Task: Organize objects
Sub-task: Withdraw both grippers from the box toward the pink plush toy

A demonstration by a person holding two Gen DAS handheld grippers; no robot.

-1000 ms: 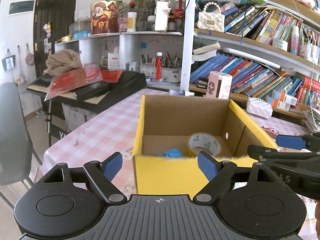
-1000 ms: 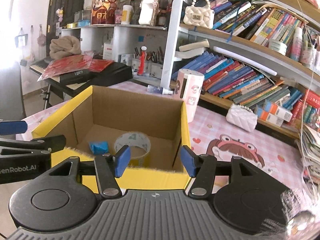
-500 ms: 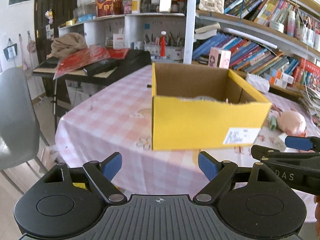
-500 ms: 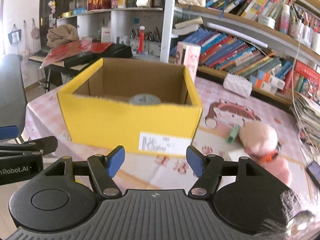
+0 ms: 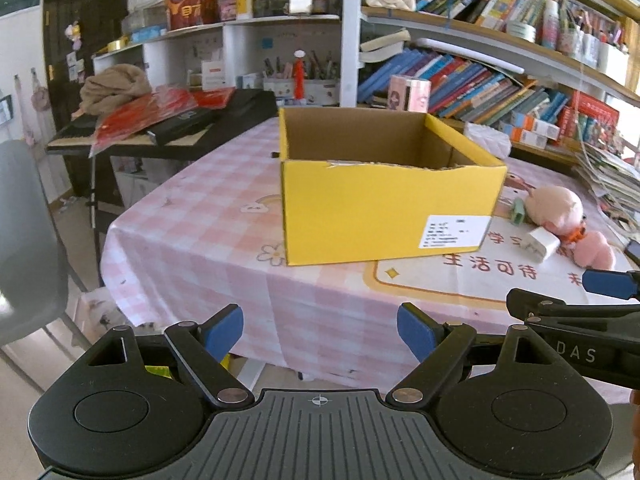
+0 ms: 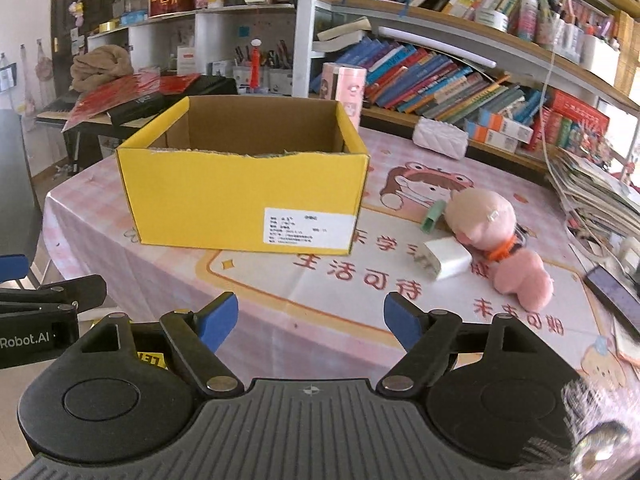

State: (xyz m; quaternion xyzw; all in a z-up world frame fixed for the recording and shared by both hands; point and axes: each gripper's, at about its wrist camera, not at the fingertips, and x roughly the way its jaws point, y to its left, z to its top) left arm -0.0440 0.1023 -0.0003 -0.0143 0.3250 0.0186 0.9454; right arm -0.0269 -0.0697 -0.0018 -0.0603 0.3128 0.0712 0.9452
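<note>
Biggest thing in the scene was the worktop (image 6: 280, 304), covered in a pink checked cloth with cartoon prints and red characters. Everything else I'll place off the yellow cardboard box (image 6: 244, 196), which sat open-topped on that worktop with a white label on its near face, toward the right corner.

Behind the box ran a long bookshelf (image 6: 460, 76) crammed with leaning books, and behind and to its left was a black keyboard (image 5: 176, 128) with red packets piled on it. A grey chair (image 5: 28, 240) stood well off to the box's left, clear of the worktop.

To the right of the box lay a pink plush toy (image 6: 500, 236), near but apart from it. Just beside the plush, on the side toward the box, was a white charger block (image 6: 446, 262), and a small green item (image 6: 432, 216) lay between plush and box. A white quilted pouch (image 6: 440, 138) sat behind and right of the box.

The left tongs (image 5: 320, 330) were spread wide with nothing between them, hanging in front of the box past the worktop's near edge. The right tongs (image 6: 310, 326) were opening, also empty, sitting in front of the box and well apart from it, with the plush and charger ahead to their right.
</note>
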